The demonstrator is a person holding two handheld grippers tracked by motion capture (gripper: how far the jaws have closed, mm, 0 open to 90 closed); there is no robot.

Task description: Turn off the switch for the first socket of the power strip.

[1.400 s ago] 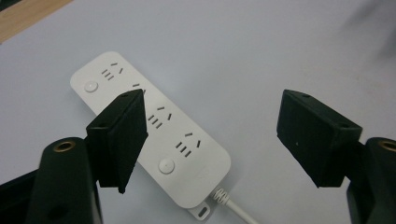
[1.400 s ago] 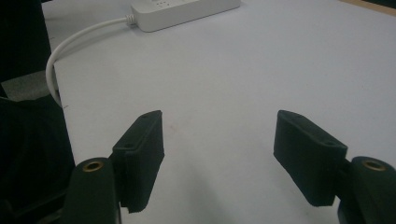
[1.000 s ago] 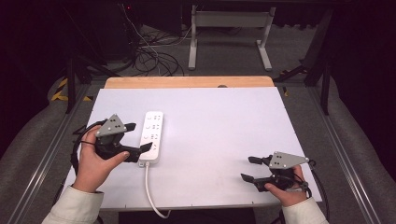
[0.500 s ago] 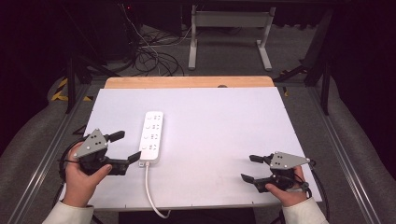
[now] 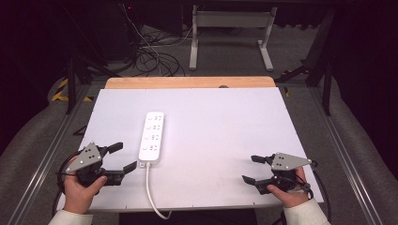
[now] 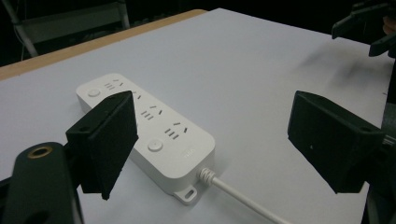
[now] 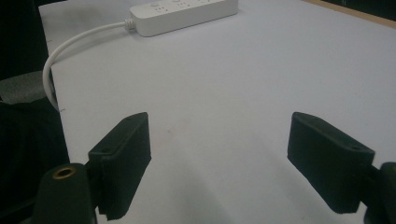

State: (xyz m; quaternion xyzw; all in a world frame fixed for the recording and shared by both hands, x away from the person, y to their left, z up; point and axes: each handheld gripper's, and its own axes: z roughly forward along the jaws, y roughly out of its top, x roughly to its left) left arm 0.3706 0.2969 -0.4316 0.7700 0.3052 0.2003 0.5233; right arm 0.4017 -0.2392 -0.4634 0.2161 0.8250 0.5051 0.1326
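Observation:
A white power strip (image 5: 152,137) lies lengthwise on the white table top (image 5: 220,126), left of centre, with its white cable (image 5: 151,192) running off the front edge. My left gripper (image 5: 123,156) sits at the front left corner, open and empty, its jaws pointing toward the strip's near end. In the left gripper view the power strip (image 6: 154,133) lies just beyond the wide-apart jaws. My right gripper (image 5: 253,169) rests at the front right, open, with nothing between its jaws. The power strip (image 7: 184,11) and its cable (image 7: 70,51) appear far off in the right gripper view.
A wooden strip (image 5: 190,82) edges the table's far side. Behind it stand a metal frame (image 5: 230,35) and tangled cables (image 5: 150,56) on the floor. Metal rails (image 5: 349,154) run along both sides of the table.
My left gripper has pulled back from the power strip's near end toward the front left corner and stands apart from it. The right gripper has stayed put.

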